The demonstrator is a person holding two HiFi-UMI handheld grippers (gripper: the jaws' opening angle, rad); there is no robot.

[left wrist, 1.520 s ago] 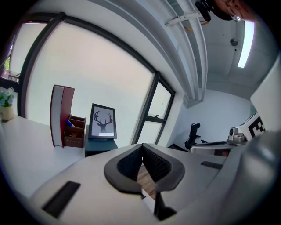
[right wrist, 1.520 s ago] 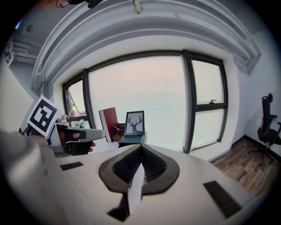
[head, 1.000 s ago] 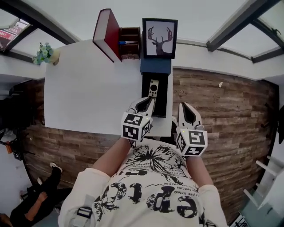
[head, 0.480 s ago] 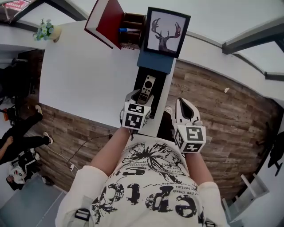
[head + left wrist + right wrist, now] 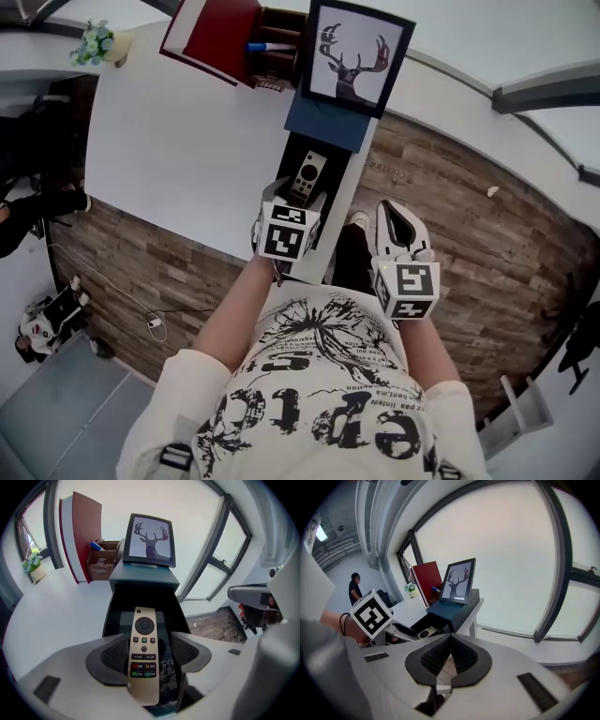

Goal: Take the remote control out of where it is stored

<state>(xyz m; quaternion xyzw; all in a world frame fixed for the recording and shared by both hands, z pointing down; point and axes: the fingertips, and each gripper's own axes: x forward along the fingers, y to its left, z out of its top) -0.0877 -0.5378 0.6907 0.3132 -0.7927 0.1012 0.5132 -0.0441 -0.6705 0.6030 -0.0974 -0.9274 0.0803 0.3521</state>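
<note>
The slim gold remote control (image 5: 143, 653) (image 5: 307, 176) lies lengthwise in the open dark drawer (image 5: 117, 606) (image 5: 342, 202) of a blue-black cabinet, buttons up. My left gripper (image 5: 149, 648) (image 5: 289, 211) straddles its near half and the jaws are opening. The left pad sits by the remote's edge, while the right pad stands apart from it. My right gripper (image 5: 449, 641) (image 5: 398, 220) hangs to the right of the drawer, off the table, shut with nothing in it.
A framed deer picture (image 5: 352, 56) (image 5: 150, 540) stands on the cabinet top. A red book (image 5: 211, 26), a wooden organiser (image 5: 277, 52) and a small plant (image 5: 98, 42) sit at the back of the white table (image 5: 178, 141). A person (image 5: 355, 590) stands at the far left.
The head view has swung, so the table sits higher and further left in the picture. My left gripper stays at the remote's near end. The right gripper has hardly moved.
</note>
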